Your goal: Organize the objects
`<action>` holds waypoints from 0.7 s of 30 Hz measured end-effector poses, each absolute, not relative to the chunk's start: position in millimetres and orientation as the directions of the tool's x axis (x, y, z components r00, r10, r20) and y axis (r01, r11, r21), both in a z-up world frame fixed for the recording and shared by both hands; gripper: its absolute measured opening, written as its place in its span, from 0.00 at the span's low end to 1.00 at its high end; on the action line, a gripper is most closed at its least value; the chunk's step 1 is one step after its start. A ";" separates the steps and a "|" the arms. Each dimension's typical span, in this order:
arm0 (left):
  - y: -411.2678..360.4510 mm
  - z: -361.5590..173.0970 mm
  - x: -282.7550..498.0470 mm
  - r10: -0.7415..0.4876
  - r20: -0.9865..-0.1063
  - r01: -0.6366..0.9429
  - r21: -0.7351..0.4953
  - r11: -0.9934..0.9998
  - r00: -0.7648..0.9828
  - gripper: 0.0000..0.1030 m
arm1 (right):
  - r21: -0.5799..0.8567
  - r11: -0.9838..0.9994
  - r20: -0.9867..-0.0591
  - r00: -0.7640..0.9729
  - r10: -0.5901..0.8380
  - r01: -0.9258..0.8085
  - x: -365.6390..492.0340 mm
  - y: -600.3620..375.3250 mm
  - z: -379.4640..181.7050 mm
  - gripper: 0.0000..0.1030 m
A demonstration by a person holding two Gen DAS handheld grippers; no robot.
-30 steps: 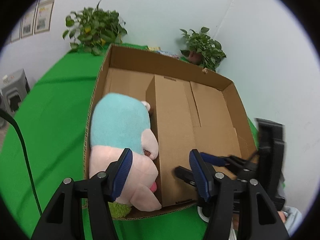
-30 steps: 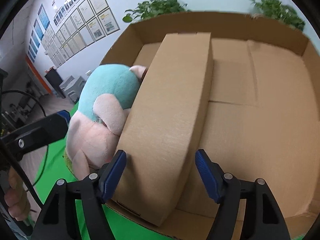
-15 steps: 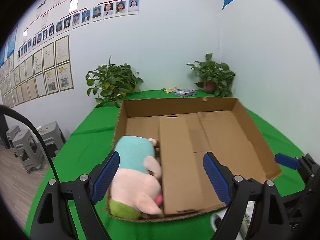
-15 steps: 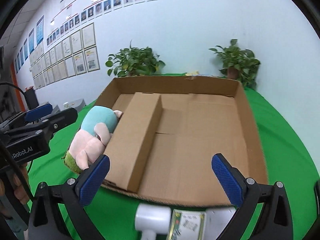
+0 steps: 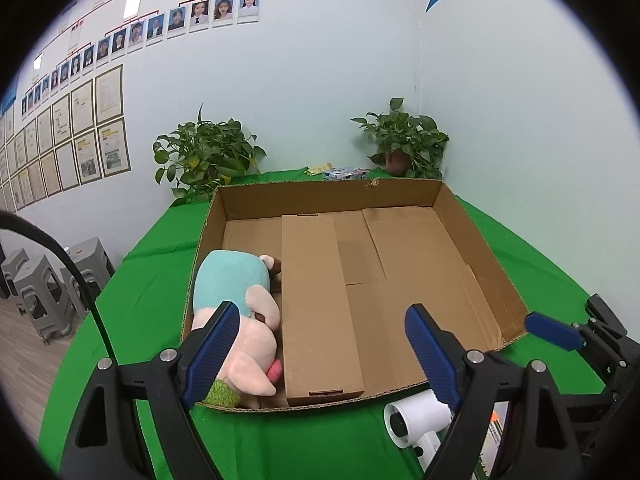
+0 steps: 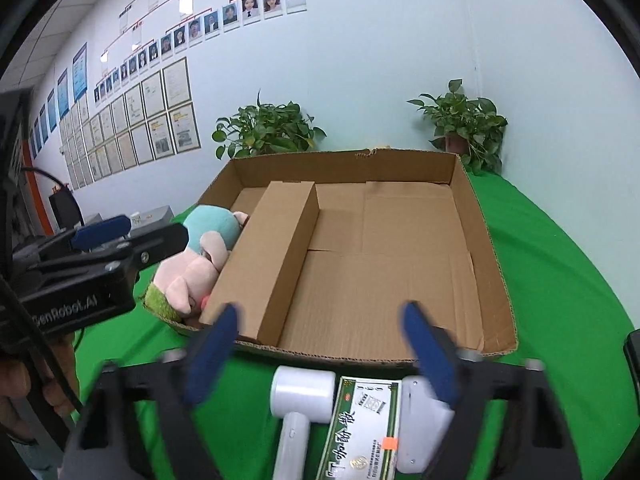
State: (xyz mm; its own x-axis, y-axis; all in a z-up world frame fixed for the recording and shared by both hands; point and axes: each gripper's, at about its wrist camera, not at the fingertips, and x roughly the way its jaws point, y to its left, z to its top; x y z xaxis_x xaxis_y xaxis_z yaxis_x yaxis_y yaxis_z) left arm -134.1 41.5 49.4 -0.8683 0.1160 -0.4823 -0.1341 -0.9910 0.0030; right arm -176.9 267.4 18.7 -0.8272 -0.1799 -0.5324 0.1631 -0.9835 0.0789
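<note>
A shallow open cardboard box [image 5: 468,240] [image 6: 488,248] lies on the green table. A pink and teal plush toy [image 5: 236,304] [image 6: 200,256] lies in its left compartment, beside a long cardboard divider [image 5: 316,300] [image 6: 268,256]. A white hair dryer [image 5: 416,420] [image 6: 300,404], a green and white carton [image 6: 360,428] and a white object [image 6: 420,420] lie on the table in front of the box. My left gripper [image 5: 320,348] is open and empty, above the box's near edge. My right gripper [image 6: 320,352] is open and empty, above the dryer and carton.
Two potted plants [image 5: 204,156] [image 5: 408,144] stand behind the box at the wall. Small packets [image 5: 344,172] lie between them. Grey stools [image 5: 48,280] stand on the floor to the left. Green table [image 6: 568,280] stretches to the right of the box.
Both grippers have pulled back and up from inside the box and opened wider. The hair dryer and carton in front of the box have come into view.
</note>
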 end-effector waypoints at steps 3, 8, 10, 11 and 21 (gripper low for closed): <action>44.5 47.9 -140.3 0.125 -0.493 -0.145 0.002 -0.989 -0.861 0.82 | 0.084 -0.982 -0.536 -0.823 -0.189 0.171 -177.8 268.8 16.6 0.57; 53.6 37.7 -169.0 0.125 -0.546 -0.168 0.029 -0.985 -0.829 0.83 | 0.148 -0.971 -0.514 -0.825 -0.237 0.187 -178.0 276.1 14.3 0.99; 59.3 33.1 -183.4 0.121 -0.567 -0.176 0.042 -0.984 -0.815 0.83 | 0.154 -0.968 -0.519 -0.818 -0.250 0.199 -181.8 276.5 14.0 0.99; 63.6 29.1 -195.6 0.110 -0.584 -0.175 0.054 -0.983 -0.804 0.83 | 0.156 -0.966 -0.521 -0.814 -0.257 0.205 -183.6 276.9 13.2 0.99; 100.0 -2.9 -309.1 -0.055 -0.695 -0.127 0.207 -0.970 -0.717 0.83 | 0.189 -0.956 -0.554 -0.780 -0.293 0.225 -199.8 290.3 -7.0 0.99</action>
State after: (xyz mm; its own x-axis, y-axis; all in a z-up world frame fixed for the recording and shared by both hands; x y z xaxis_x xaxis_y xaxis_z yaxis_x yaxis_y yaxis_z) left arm -309.1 100.0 -2.9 -0.7169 -0.0551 -0.6950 -0.1266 -0.9700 0.2074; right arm -199.8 290.3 -7.0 -0.7795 -0.2929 -0.5537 0.2251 -0.9559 0.1887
